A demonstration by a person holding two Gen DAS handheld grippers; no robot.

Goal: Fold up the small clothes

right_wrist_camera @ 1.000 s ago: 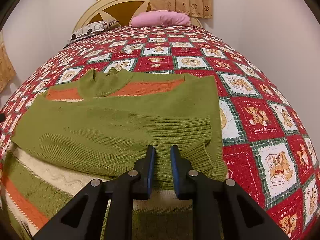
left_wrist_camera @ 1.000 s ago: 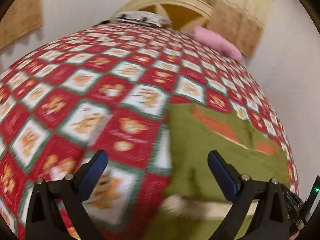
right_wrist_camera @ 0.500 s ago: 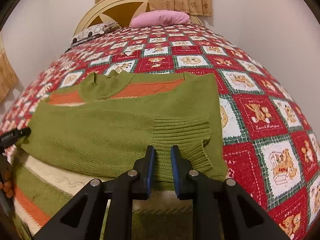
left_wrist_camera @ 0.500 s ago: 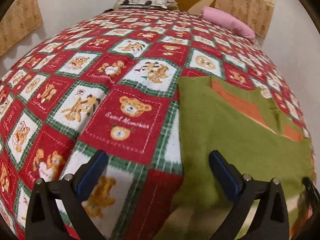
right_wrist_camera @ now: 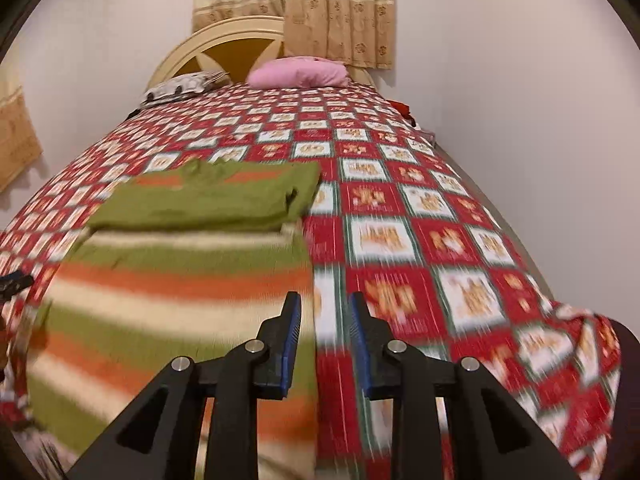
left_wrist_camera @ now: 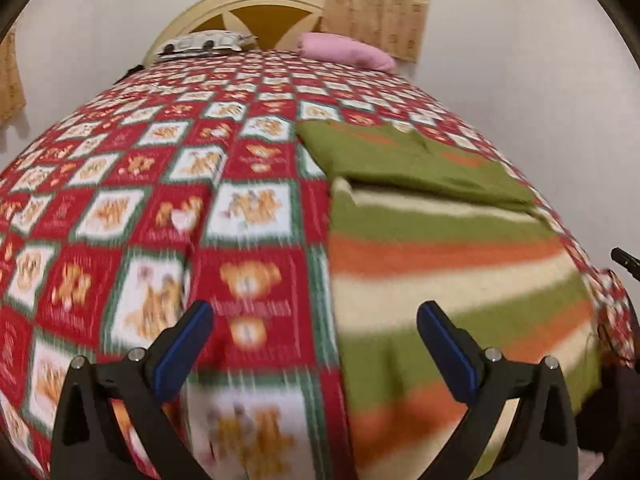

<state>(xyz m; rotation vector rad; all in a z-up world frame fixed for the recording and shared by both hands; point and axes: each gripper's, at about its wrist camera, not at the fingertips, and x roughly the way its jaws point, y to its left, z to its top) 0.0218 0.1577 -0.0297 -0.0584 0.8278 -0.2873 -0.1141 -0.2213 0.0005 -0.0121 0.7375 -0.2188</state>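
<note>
We see the striped sweater point(right_wrist_camera: 180, 280) lying flat on the bed point(right_wrist_camera: 420, 200) (sleeves folded across its chest). Our left gripper point(left_wrist_camera: 314, 330) gapes wide; our right gripper point(right_wrist_camera: 320, 324) is slightly parted, holding nothing.

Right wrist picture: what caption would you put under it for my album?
Empty tongs hang slightly open above a half-folded striped sweater on a teddy-bear quilt.

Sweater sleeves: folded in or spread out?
Folded in. Both sleeves of the sweater lie across its chest in a plain green band; none lies on the bedspread.
</note>
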